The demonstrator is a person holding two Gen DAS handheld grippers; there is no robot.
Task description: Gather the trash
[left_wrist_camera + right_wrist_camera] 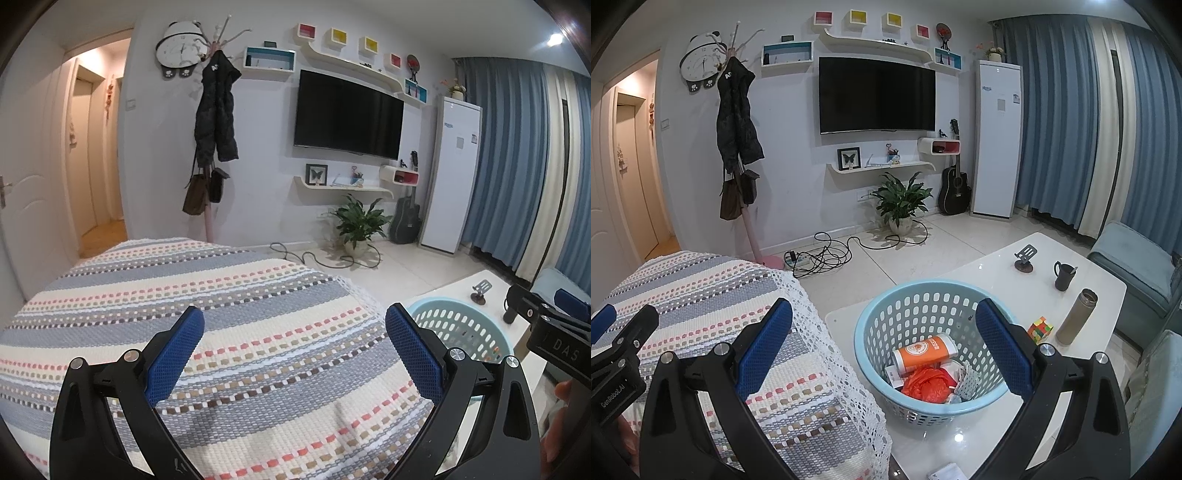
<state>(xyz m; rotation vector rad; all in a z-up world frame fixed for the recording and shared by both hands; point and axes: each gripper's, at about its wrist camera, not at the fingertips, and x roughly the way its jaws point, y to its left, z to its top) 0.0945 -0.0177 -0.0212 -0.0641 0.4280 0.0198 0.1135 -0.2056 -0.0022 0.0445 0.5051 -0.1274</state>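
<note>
A light blue perforated basket (886, 314) stands on the white coffee table (997, 266). Inside it lie an orange and white cup (925, 352), a crumpled orange bag (927, 384) and some white packaging (971, 380). My right gripper (884, 332) is open and empty, held above the basket's near left side. My left gripper (295, 336) is open and empty above the striped woven cover (221, 295). The basket's rim also shows in the left wrist view (461, 310), behind the right finger.
On the table stand a dark mug (1064, 276), a grey flask (1075, 316), a colourful cube (1041, 328) and a small phone stand (1025, 259). A white paper (947, 472) lies at the table's near edge. Cables (820, 258) lie on the floor. A blue sofa (1137, 273) sits right.
</note>
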